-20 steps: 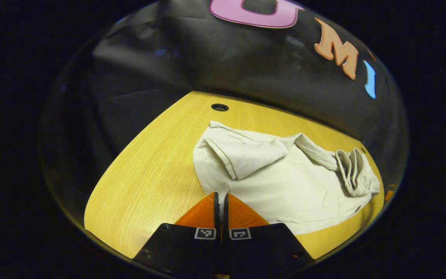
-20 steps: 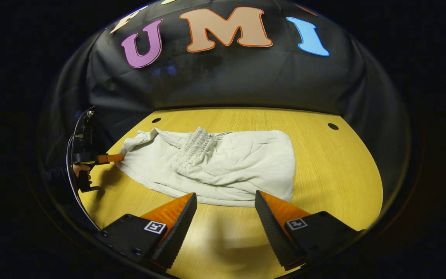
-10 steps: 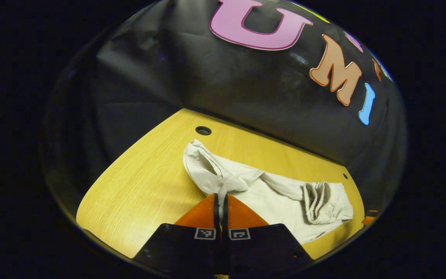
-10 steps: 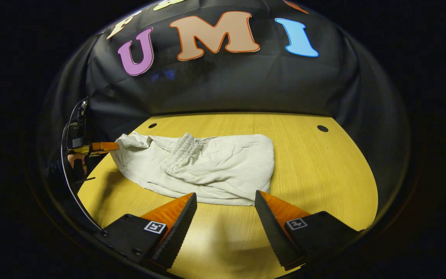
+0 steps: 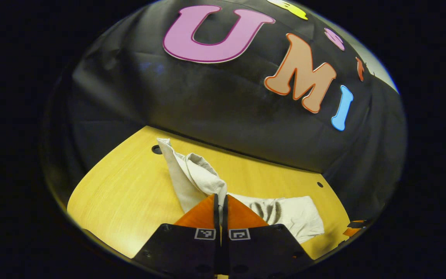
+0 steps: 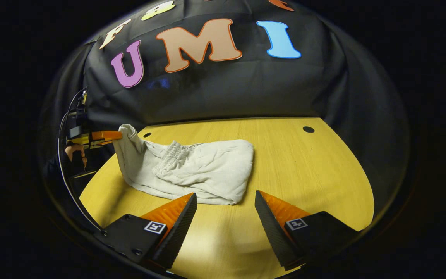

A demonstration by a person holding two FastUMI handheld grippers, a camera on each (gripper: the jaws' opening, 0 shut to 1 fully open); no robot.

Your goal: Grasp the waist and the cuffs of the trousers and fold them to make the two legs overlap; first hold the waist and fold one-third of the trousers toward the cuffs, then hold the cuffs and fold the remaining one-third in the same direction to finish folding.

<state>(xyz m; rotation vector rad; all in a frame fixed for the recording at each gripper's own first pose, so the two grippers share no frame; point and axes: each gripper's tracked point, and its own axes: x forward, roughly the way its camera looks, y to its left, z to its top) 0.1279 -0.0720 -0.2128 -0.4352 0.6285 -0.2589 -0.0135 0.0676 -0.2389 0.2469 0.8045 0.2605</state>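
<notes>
Left gripper view: my left gripper (image 5: pixel 220 199) is clamping the cuff end of the trousers (image 5: pixel 285 211), lifting it off the table (image 5: pixel 130 197).

Right gripper view: my right gripper (image 6: pixel 225 205) is hanging spread wide, holding nothing, near the trousers' (image 6: pixel 207 174) front edge.

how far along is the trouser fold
Done: the waist third already lies folded over the trousers. In hand: the left hand-held gripper is shut on the cuff end, lifted off the table. Left: laying that end over the rest. The right hand-held gripper hangs open.
</notes>
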